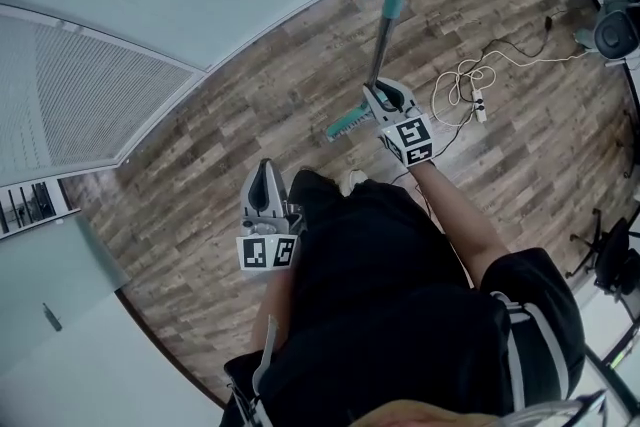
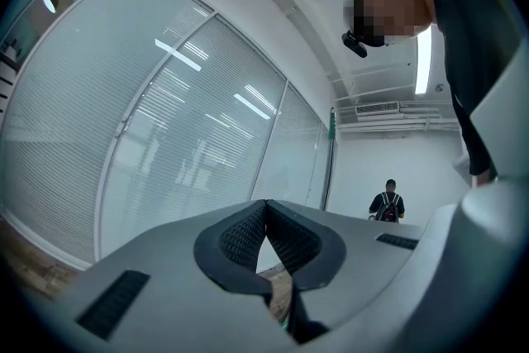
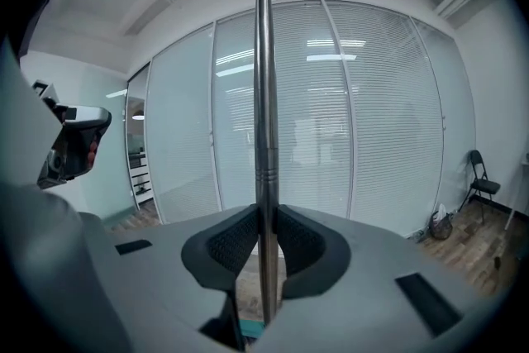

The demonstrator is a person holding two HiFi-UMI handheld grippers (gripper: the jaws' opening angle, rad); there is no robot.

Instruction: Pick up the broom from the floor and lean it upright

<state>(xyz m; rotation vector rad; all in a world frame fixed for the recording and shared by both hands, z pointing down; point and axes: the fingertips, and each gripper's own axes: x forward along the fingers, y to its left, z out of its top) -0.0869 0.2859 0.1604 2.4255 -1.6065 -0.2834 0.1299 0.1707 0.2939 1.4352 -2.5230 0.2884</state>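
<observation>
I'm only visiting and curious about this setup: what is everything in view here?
Broom: one, teal with metal pole, clamped in right gripper.
Floor: one, brown wood, underfoot.
Glass wall: one, pale blinds, curving at left.
Cable: one, white, looped on floor right of broom.
Chair: one, black, by the wall at right.
Bystander: one, dark clothes, far off.
Left gripper: one, grey, shut, empty.
Right gripper: one, grey, shut on broom.

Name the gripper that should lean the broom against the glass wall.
Right. The right gripper grips the broom by its pole, upright; the left gripper is shut, empty, away from it.
</observation>
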